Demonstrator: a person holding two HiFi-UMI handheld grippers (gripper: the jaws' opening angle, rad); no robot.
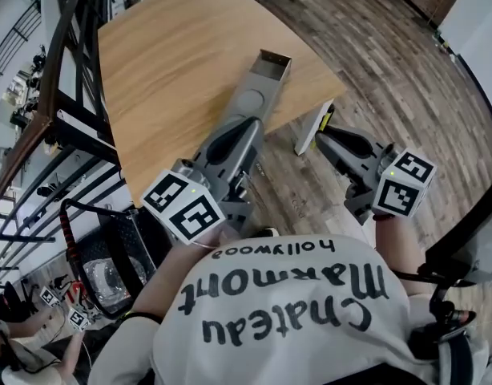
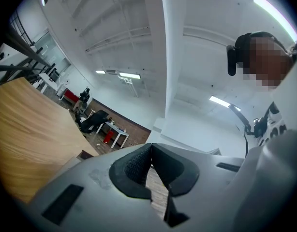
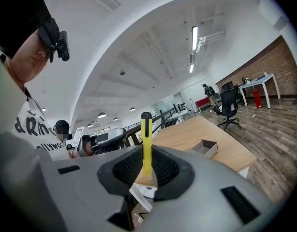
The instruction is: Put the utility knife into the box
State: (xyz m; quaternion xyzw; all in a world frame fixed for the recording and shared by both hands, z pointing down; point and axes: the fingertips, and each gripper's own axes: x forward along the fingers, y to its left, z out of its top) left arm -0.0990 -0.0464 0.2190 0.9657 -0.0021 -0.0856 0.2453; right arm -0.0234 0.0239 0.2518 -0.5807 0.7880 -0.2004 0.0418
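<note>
Utility knife, yellow with a dark tip, stands upright in the right gripper view. The right gripper has its jaws closed on the knife's lower end. Beyond it, a small open box sits on the wooden surface, near the edge, well apart from the knife.

In the left gripper view, the left gripper has its jaws brought together at the tips, with nothing between them. Plank floor shows through the gap below.

In the head view, the left gripper reaches over the near edge of the surface and points at the box; whether they touch cannot be told. The right gripper is held off the surface, above the floor. The utility knife cannot be made out clearly there.
</note>
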